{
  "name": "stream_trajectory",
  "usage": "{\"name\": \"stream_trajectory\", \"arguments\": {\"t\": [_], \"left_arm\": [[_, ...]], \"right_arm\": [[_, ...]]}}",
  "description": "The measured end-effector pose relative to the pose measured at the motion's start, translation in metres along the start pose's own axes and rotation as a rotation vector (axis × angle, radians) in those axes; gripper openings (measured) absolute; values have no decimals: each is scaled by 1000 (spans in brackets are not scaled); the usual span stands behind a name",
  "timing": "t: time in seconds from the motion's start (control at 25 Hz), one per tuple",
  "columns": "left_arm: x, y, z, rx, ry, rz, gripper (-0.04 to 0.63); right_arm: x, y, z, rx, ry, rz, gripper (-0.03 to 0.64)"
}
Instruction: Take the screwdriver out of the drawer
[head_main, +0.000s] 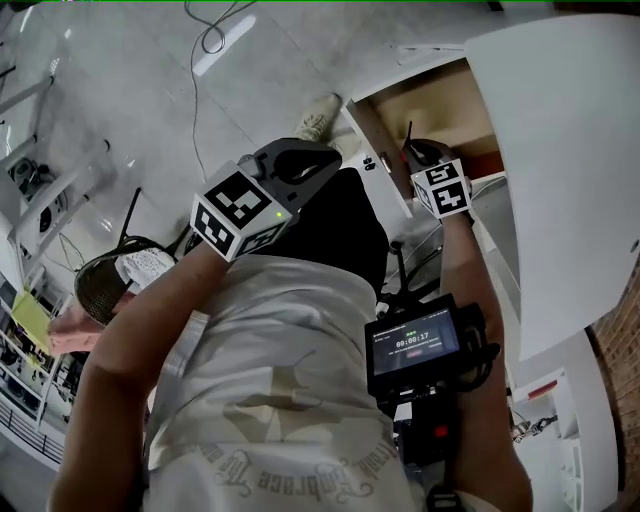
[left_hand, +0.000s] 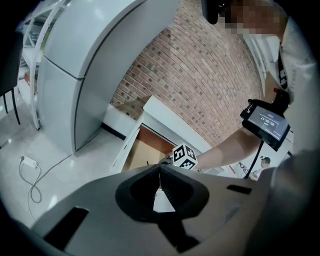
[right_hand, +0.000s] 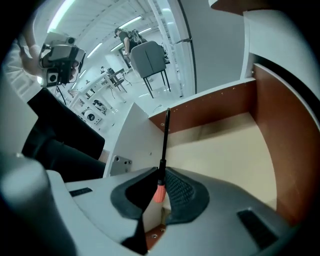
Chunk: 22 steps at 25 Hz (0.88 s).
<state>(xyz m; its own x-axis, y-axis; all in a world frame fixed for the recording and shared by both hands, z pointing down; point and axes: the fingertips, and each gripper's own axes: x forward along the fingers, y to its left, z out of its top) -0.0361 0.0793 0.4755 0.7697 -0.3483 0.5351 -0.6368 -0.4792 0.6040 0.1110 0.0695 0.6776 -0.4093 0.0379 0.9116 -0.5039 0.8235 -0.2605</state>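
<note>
Drawer (right_hand: 225, 150) matt wood; screwdriver (right_hand: 164, 142) dark metal shaft; floor (head_main: 150, 90) glossy.

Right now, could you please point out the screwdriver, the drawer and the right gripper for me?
screwdriver (right_hand: 164, 145), right gripper view, on its dark shaft.
drawer (right_hand: 225, 150), right gripper view, on its bare pale floor.
right gripper (right_hand: 160, 175), right gripper view, between its fingertips, shut on the screwdriver.

Bright, even light; sharp focus; dark, warped fisheye edges.

Timer on monitor screen (head_main: 415, 345) reads 00:00:17. Upside-down print on shirt (head_main: 270, 400) hem: "Embrace" legible, rest unclear.
</note>
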Motion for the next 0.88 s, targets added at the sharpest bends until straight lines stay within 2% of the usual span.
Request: {"name": "stream_trajectory", "arguments": {"t": [0.28, 0.64, 0.88], "left_arm": [[-9, -12, 21, 84, 16, -37, 24], [-2, -3, 44, 141, 25, -55, 23], [-15, -28, 66, 190, 9, -62, 23]], "right_arm": [[-34, 10, 28, 56, -121, -65, 60], [-67, 12, 40, 156, -250, -109, 60], [-123, 22, 53, 195, -342, -165, 60]]}}
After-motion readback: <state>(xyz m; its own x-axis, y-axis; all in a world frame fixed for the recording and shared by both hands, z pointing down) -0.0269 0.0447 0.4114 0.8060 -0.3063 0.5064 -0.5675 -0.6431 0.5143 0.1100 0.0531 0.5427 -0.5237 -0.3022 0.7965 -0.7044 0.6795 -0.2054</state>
